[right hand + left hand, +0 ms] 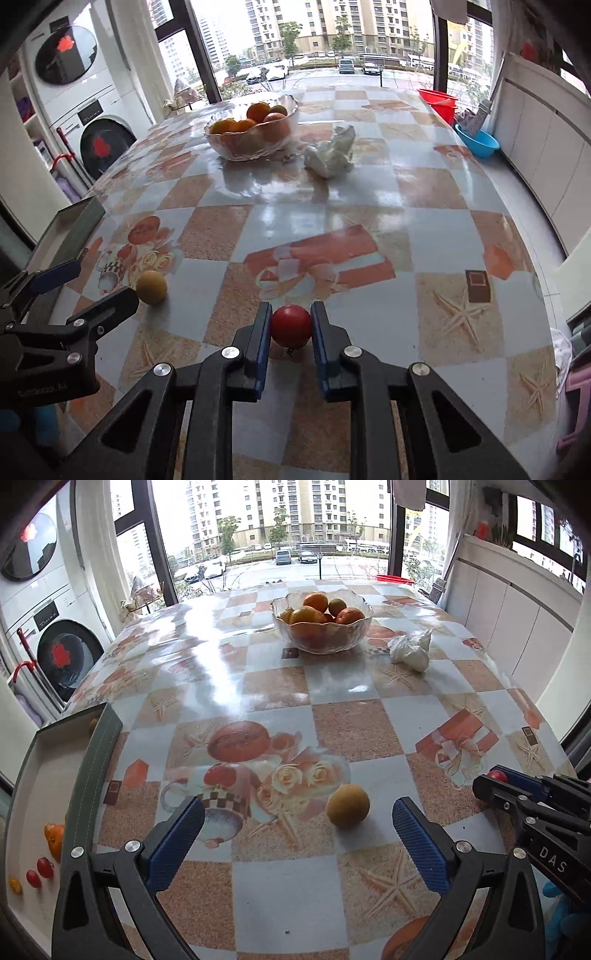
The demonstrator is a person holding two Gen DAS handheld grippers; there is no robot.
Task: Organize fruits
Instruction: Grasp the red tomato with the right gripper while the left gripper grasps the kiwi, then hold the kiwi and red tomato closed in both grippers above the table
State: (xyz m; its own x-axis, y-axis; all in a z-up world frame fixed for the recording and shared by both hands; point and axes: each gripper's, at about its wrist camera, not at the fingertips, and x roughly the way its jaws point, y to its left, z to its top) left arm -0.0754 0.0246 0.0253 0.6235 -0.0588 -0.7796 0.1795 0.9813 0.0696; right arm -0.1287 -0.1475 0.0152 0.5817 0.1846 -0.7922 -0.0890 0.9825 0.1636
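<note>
**One tomato gripped, one yellow fruit loose on the counter**

Two hand-held grippers are seen over a checked counter (pixel 280 686). The right hand-held gripper (pixel 291 326) is closed narrowly on one red tomato (pixel 291 325), which is pinched between both blue pads just above the counter surface. The left hand-held gripper (pixel 297 821) is held wide, with nothing between its fingers; one yellow fruit (pixel 348 805) lies on the counter just ahead of it, nearer the right finger and not touched.

One glass bowl (pixel 321 642) stands at the far side of the counter, and about five oranges and greenish fruits (pixel 316 602) are piled in it; the exact number cannot be told. One crumpled white bag (pixel 412 650) lies just beside the bowl.

One tray (pixel 98 775) with a dark rim is placed at the left edge of the counter. Only in the left wrist view is its inside shown: two small red tomatoes (pixel 40 872), one small yellow one (pixel 15 885) and part of one orange (pixel 55 840). In the right wrist view only the tray's rim is visible.

Only in the right wrist view are one red basin (pixel 437 99) and one blue basin (pixel 476 142) seen beyond the counter's right edge. Two stacked washing machines (pixel 55 627) are shown at the left in both views.
</note>
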